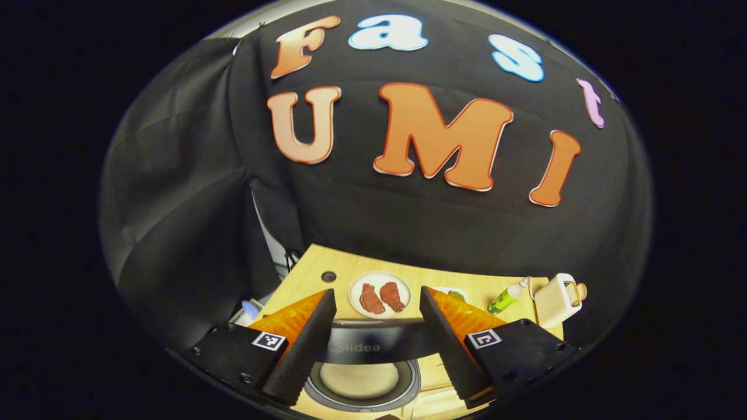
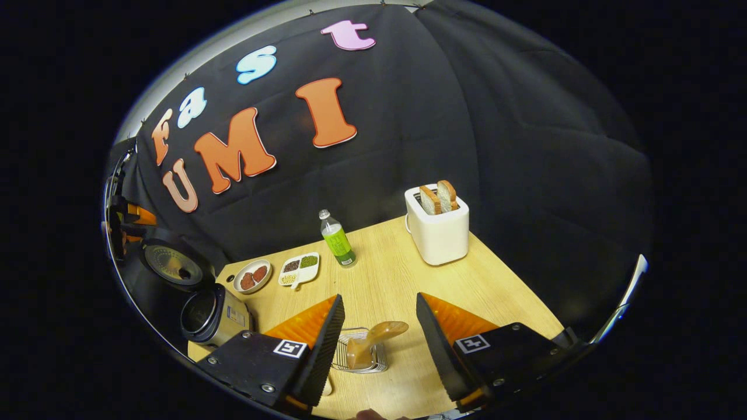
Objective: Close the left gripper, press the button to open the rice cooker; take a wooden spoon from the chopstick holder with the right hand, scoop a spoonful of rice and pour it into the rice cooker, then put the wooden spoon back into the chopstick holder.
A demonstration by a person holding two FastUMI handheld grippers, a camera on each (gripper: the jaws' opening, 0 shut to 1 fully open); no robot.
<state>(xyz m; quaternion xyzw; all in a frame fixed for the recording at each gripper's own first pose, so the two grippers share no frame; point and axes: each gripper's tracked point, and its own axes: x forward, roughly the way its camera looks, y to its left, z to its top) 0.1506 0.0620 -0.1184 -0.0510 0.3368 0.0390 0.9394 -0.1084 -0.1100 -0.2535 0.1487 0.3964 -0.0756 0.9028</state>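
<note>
The rice cooker [image 2: 213, 315] stands open at the worktop's [image 2: 402, 274] left edge, lid up, pot showing pale inside (brand lettering on its rim, blurred). The wire chopstick holder [image 2: 363, 353] holds the wooden spoon [image 2: 373, 338], between the right claw's [image 2: 379, 332] wide-spread fingers. The left claw [image 1: 378, 326] is also wide, above the cooker. A plate [image 2: 252, 276] carries two brown pieces; the toaster [image 2: 437, 227] holds two bread slices.

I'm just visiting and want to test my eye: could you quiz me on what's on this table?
1. True or false: the rice cooker has its lid open.
2. How many bread slices stand in the toaster?
3. The wooden spoon sits: A) in the wire chopstick holder; B) in the right gripper; C) on the plate of meat.

Key: 1 true; 2 two; 3 A. The right gripper's jaws stand open on either side of the holder, not pressing the spoon.
</note>
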